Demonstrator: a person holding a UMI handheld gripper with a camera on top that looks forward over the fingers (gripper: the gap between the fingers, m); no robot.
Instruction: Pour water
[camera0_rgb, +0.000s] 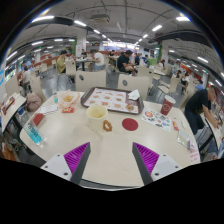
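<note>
Tongs (111, 160) hanging wide open, gripping nothing yet.
The yellow cup (97, 117) is standing upright on the worktop (110, 150), straight ahead, slightly left of centre.

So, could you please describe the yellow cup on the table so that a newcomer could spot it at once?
Start at the round white table just ahead of the open gripper. Near its middle, beyond the fingers, stands the yellow cup, in front of the long tray and left of the red disc. It is the only pale yellow, open-topped cup there; the red cup stands further right.
</note>
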